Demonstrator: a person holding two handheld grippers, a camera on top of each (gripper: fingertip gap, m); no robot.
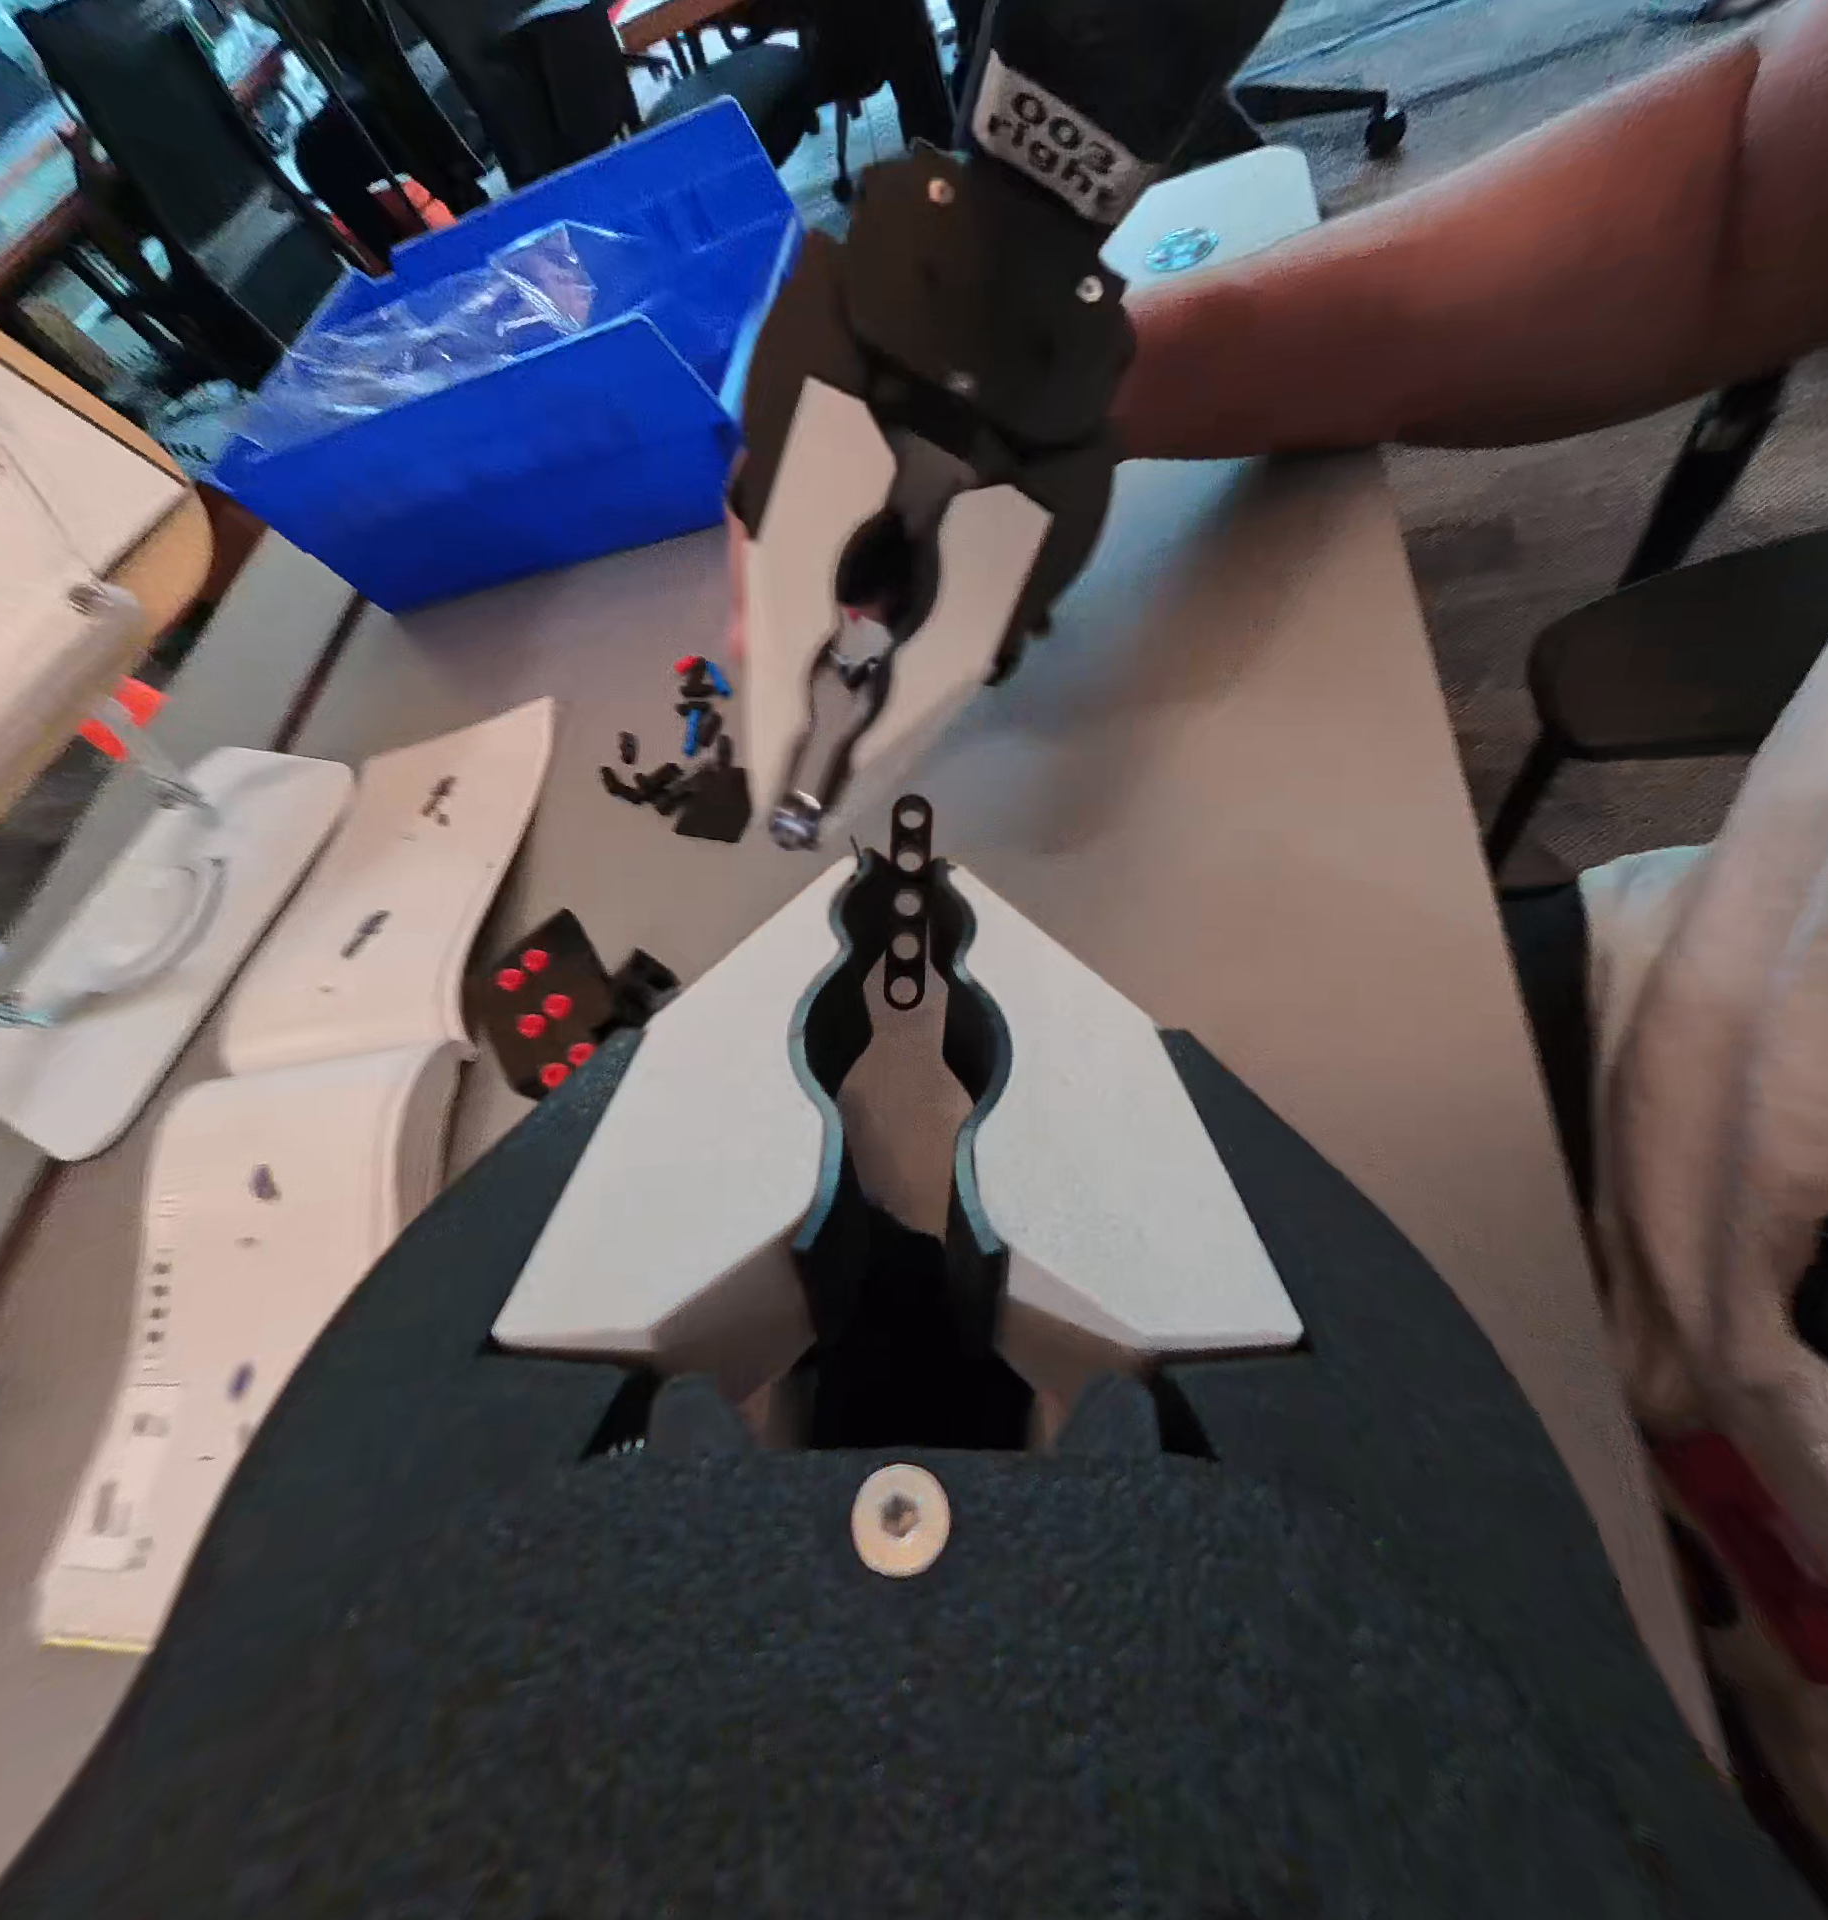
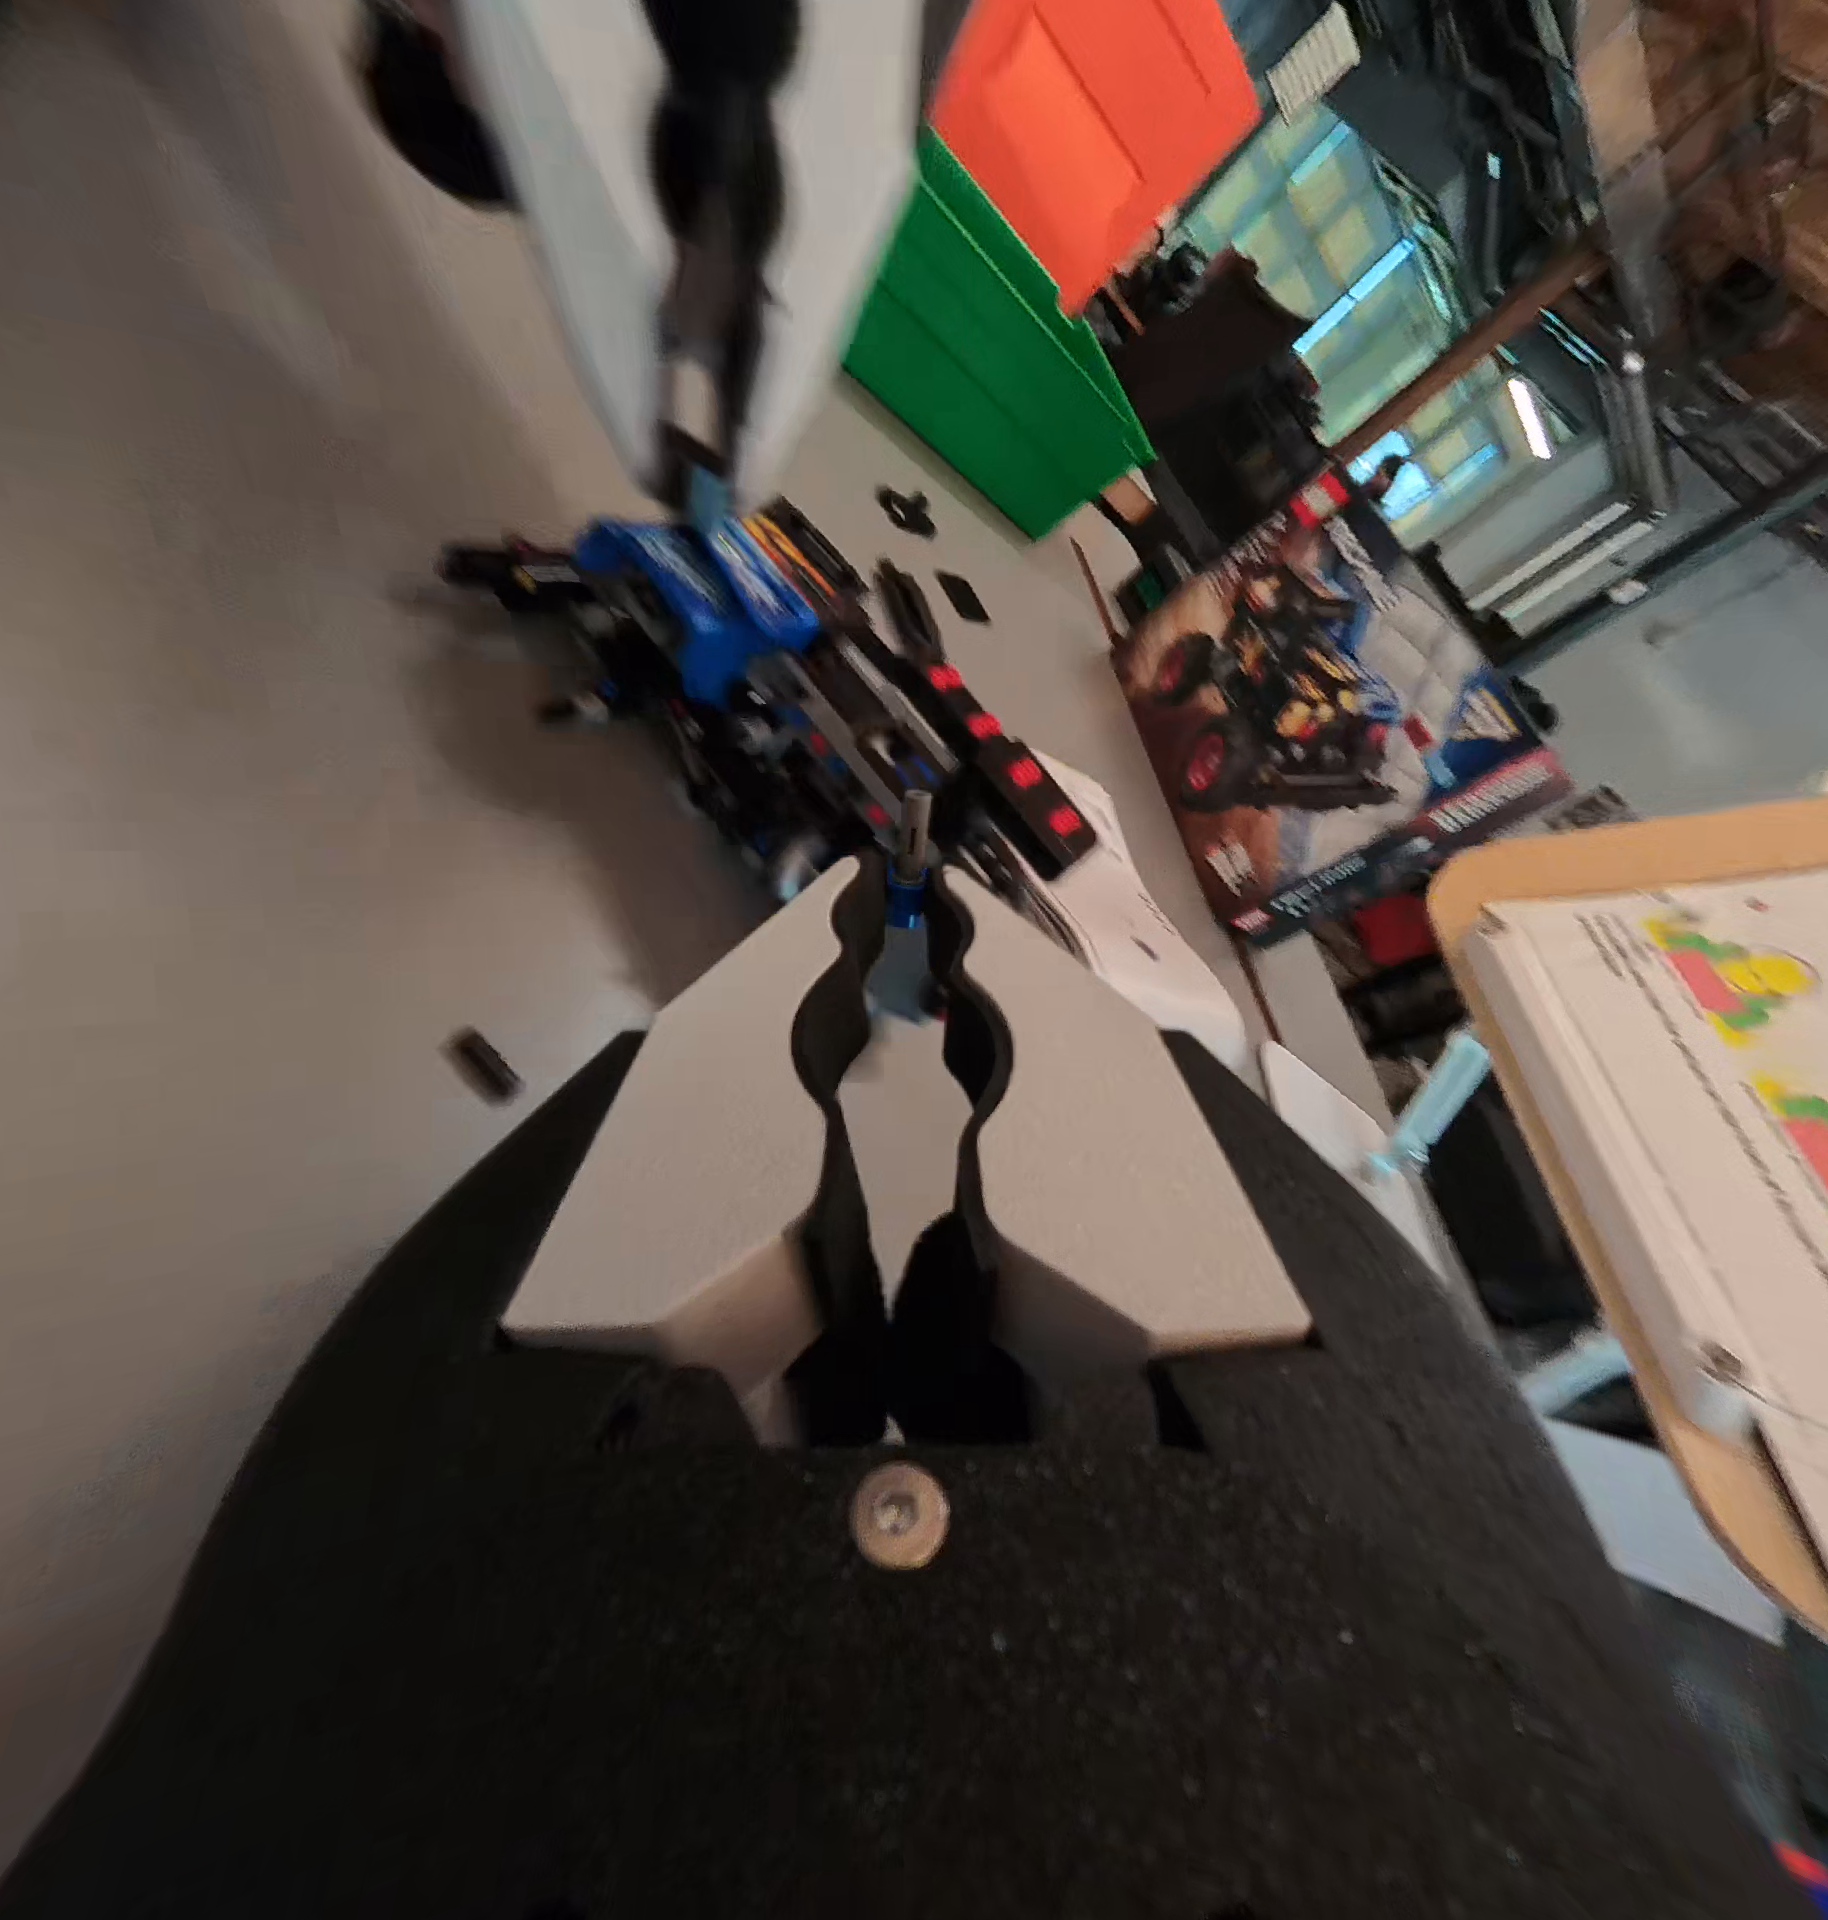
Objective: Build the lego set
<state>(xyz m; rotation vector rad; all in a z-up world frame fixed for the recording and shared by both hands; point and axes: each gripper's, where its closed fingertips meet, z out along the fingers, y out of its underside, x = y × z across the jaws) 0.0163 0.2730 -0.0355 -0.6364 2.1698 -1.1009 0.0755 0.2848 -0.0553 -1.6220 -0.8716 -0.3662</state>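
I have my left gripper [image 1: 905, 862] pinching a black beam with a row of holes [image 1: 908, 904], its top end standing clear above the fingertips. My right gripper [image 2: 905, 883] is closed on a small blue pin with a grey axle [image 2: 912, 862] sticking out past the tips; in the left wrist view that same gripper [image 1: 806, 800] points down toward the beam, tips near it but not touching.

The half-built blue and black truck [image 2: 744, 665] lies on the grey table [image 1: 1201, 727], ahead of my right gripper. Loose black, blue and red parts [image 1: 686, 748] sit beside the open instruction booklet [image 1: 370, 914], with a blue bin [image 1: 536, 416] behind.

I judge this to be a joining step in mid-air: pin into one of the beam's holes. Next I need to line the axle up square with a hole and push straight in, holding the beam steady so it doesn't twist in the grip.
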